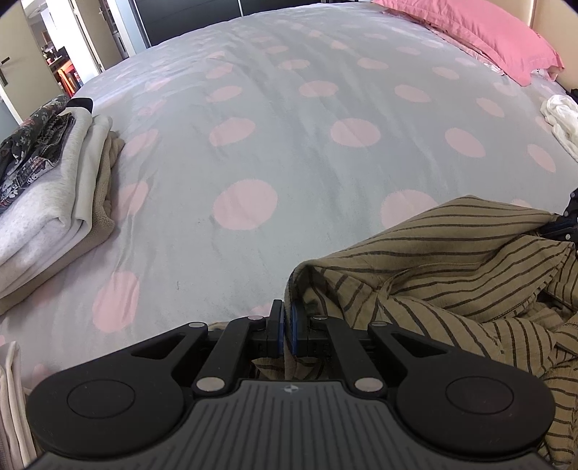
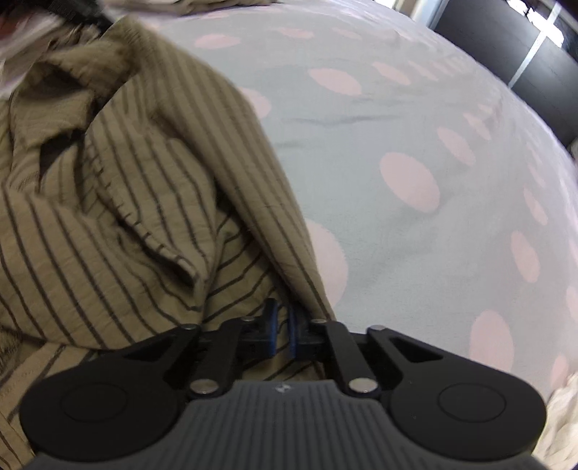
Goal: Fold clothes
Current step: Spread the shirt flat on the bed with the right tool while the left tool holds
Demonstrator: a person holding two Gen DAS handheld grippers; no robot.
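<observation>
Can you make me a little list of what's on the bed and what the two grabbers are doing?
surface: bed cover, grey with pink dots
being folded: striped shirt, olive, crumpled
left gripper: shut on an edge of the striped shirt
right gripper: shut on a fold of the same shirt
already folded: stack of clothes at the left
not folded: white garment at the right edge
also there: pink pillow at the far end

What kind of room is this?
Most likely a bedroom: a wide bed with a grey, pink-dotted blanket, a pink pillow at its head, and a stack of folded clothes on one side.
</observation>
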